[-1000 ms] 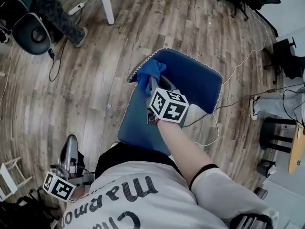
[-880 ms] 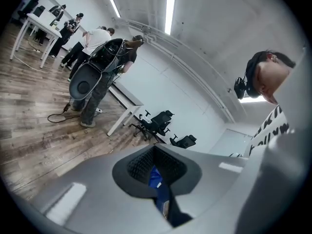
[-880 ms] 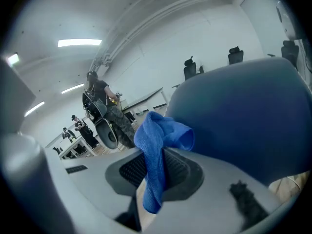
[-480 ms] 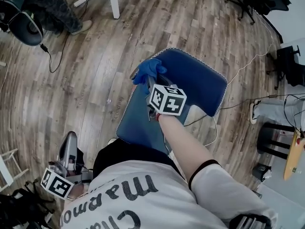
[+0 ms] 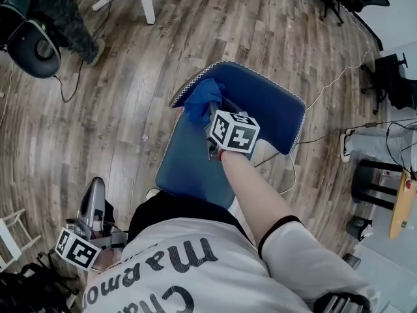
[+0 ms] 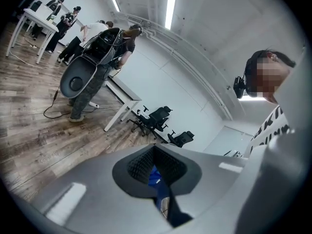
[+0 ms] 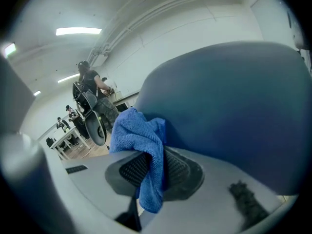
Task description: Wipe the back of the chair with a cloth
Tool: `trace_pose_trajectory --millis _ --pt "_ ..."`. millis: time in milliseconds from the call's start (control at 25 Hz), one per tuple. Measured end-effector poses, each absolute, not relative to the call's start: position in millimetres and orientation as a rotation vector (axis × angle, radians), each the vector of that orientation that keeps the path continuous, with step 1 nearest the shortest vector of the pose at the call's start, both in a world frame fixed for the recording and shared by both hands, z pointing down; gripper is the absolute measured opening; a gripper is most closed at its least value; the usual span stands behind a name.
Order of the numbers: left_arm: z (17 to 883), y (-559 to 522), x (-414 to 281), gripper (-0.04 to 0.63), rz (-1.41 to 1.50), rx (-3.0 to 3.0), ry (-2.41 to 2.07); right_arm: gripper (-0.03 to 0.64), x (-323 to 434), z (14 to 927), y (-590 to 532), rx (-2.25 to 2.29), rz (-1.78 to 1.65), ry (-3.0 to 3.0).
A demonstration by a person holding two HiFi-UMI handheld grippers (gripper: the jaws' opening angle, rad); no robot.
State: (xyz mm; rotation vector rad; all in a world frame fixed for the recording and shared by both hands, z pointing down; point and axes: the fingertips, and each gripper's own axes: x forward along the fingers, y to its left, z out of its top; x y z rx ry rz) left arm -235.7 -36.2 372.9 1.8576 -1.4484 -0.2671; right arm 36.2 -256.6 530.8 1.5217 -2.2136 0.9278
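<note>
Pinching the cloth (image 5: 203,100) tight in the right gripper (image 7: 152,165) at the chair back (image 5: 267,106) top corner to rub it, left gripper (image 5: 96,197) low aside, tongs pressed together, probably empty.

Only one print to read: large black letters on the white shirt (image 5: 195,276) at 6 o'clock in the head view, upside down and broken by folds, roughly "Cla…" and "Ma…mo". More black lettering on the shirt at 3 o'clock in the left gripper view, too cut off to read.
</note>
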Motion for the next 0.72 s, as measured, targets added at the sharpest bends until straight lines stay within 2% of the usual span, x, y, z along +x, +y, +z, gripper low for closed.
trace_pose_trajectory --millis 720 --pt "370 -52 -210 0.008 -0.189 1.961 -1.372 0.080 156 558 -227 1.859 1.032 -1.947"
